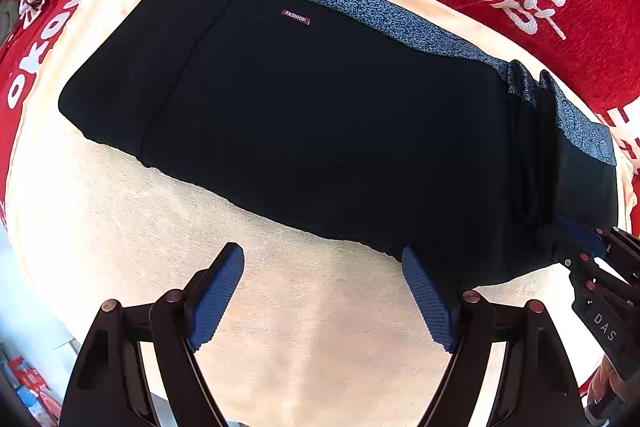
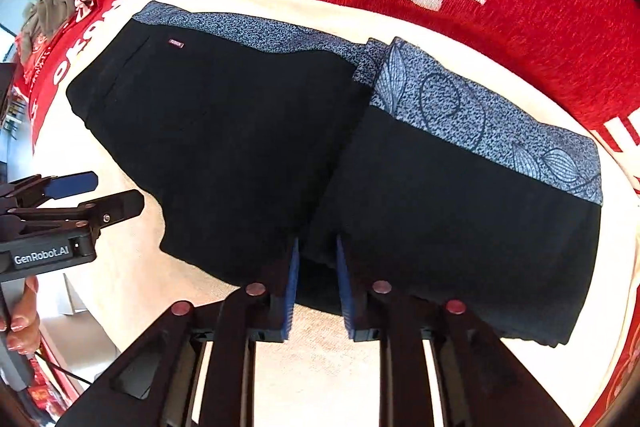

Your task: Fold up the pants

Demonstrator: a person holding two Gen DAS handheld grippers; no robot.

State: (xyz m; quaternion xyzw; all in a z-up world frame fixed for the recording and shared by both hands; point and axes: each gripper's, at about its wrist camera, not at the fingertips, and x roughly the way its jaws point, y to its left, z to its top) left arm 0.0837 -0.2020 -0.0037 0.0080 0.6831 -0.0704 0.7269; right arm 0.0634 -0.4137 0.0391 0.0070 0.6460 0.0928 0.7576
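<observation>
Black pants [image 2: 248,147] are lying folded on a cream towel [image 1: 300,327] (red blanket [image 2: 520,7] beneath); right gripper [image 2: 316,283] is pinching their near edge, left gripper [image 1: 320,291] is hovering wide open, gripping nothing.

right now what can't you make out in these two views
- Right wrist view: whether the right gripper pinches the pants or only sits at their near edge; the black cloth hides the fingertips.
- Right wrist view: the label wording, too small.
- Left wrist view: the right gripper, cut off by the frame edge.
- Both views: how many layers the pants have, black and without detail.
- Both views: what lies under the towel.
</observation>
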